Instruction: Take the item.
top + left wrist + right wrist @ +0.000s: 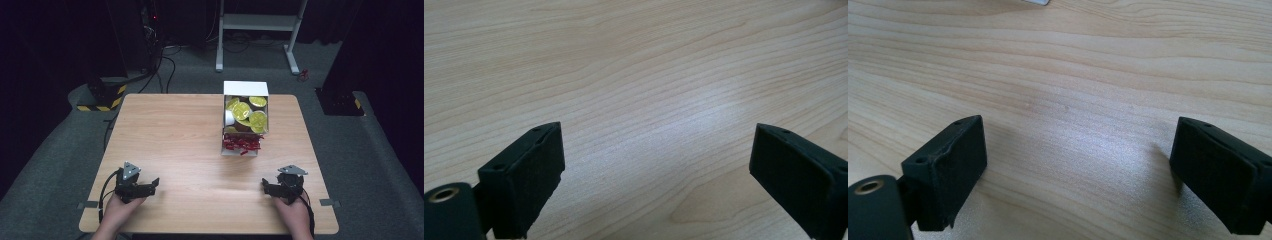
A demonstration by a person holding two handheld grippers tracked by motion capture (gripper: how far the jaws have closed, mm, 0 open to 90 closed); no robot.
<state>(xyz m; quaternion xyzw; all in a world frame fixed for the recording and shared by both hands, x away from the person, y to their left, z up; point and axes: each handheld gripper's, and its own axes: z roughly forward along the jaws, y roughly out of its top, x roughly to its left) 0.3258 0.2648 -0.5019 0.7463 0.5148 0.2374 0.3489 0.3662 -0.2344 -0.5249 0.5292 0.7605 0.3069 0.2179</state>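
A white box (245, 89) stands on the far right part of the wooden table (175, 135). Its back compartment holds several gold-lidded cups (247, 114), its front compartment red wrapped pieces (242, 144). My left gripper (154, 184) rests near the table's front left, held in a hand, jaws wide apart over bare wood (654, 150). Near the front right lies my right gripper (265, 186), also open with nothing between its jaws (1078, 150). Both point toward the table's middle.
Beyond the table a white metal frame (260, 22) stands on the grey floor. A black stand with yellow-black striped tape (102, 95) sits off the far left corner, another dark base (340, 100) off the far right. A white box corner (1037, 2) peeks in.
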